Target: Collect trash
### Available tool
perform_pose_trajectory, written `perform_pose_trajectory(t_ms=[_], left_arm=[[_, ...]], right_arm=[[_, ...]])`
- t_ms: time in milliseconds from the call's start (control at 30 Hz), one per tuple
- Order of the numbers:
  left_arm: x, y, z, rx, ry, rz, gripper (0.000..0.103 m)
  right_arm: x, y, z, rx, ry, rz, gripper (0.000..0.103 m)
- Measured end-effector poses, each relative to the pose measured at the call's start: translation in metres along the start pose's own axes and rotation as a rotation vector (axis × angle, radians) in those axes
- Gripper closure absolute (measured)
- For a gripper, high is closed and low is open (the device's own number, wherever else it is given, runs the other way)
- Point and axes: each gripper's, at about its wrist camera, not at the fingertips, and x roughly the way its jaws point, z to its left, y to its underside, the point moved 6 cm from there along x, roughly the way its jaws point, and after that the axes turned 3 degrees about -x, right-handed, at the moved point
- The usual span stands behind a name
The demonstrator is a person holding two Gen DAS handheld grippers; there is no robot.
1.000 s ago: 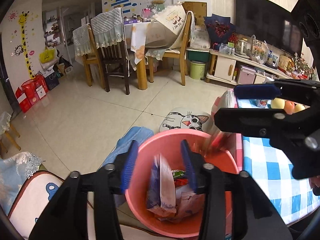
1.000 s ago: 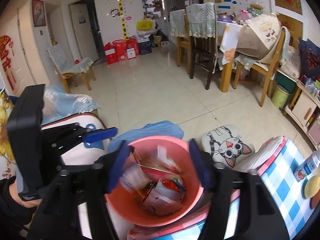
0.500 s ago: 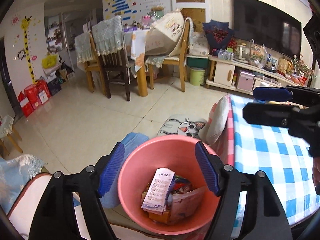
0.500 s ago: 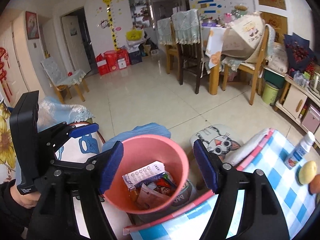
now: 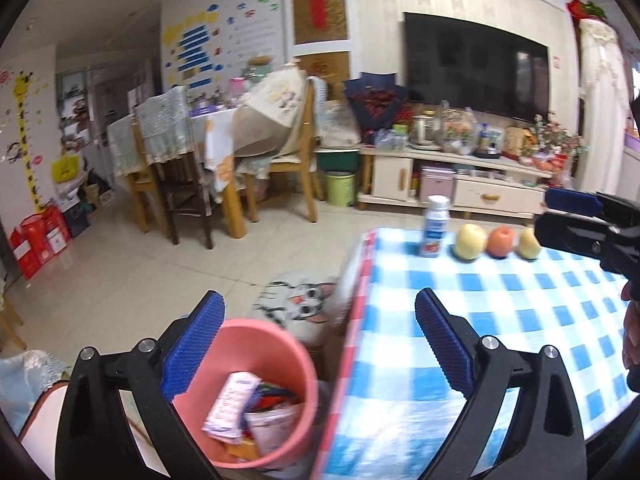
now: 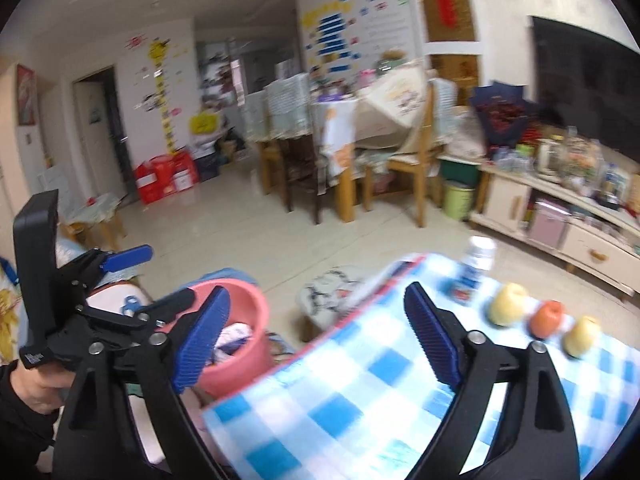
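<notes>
Your left tool point(image 5: 318, 338) and right tool point(image 6: 316, 330) both stood wide apart and empty, their jaws just having been opening. The pink trash bin point(image 5: 276, 344), with wrappers point(image 5: 232, 408) inside, was below the left tool, beside the checkered worktop point(image 5: 500, 304).

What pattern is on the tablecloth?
Blue and white checks on the tablecloth, with a red edge; clearest in the left wrist view.

A family living room: television point(image 5: 476, 68), dining table point(image 5: 224, 136), giraffe height chart point(image 5: 24, 136).
</notes>
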Motion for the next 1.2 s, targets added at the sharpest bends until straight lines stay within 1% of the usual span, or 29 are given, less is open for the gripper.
perform_pose_trajectory(t_ms=[133,233,267,333,433,533,567,667,767,867,1033,1200], left_arm=[[0.003,0.001,-0.043,-0.006,0.045,-0.001,0.007],[0.011,0.008,-0.081,0.006,0.081,0.006,0.007],[0.015,0.011,-0.098,0.012,0.105,0.017,0.007],[0.021,0.016,-0.122,0.038,0.139,0.027,0.007],[0.029,0.024,-0.16,0.09,0.169,0.033,0.007],[0.042,0.032,-0.19,0.104,0.202,0.053,0.007],[0.046,0.036,-0.2,0.105,0.216,0.06,0.005],[0.059,0.044,-0.223,0.126,0.236,0.078,0.005],[0.08,0.055,-0.248,0.158,0.272,0.113,0.005],[0.097,0.063,-0.261,0.149,0.295,0.124,0.005],[0.126,0.067,-0.266,0.128,0.237,0.121,0.005],[0.146,0.075,-0.264,0.107,0.254,0.158,0.005]], right_arm=[[-0.043,0.028,-0.046,0.048,0.127,-0.052,0.005],[-0.07,0.055,-0.08,0.096,0.2,-0.066,0.004],[-0.076,0.063,-0.091,0.113,0.217,-0.067,0.004],[-0.088,0.08,-0.115,0.149,0.252,-0.065,0.004],[-0.1,0.105,-0.141,0.176,0.302,-0.054,0.004],[-0.105,0.125,-0.163,0.176,0.338,-0.034,0.004],[-0.105,0.134,-0.171,0.173,0.351,-0.026,0.004],[-0.104,0.154,-0.187,0.176,0.372,-0.005,0.004],[-0.099,0.178,-0.204,0.205,0.375,0.018,0.004],[-0.089,0.201,-0.217,0.227,0.373,0.05,0.004],[-0.076,0.223,-0.229,0.284,0.342,0.093,0.004],[-0.062,0.232,-0.235,0.327,0.308,0.111,0.004]])
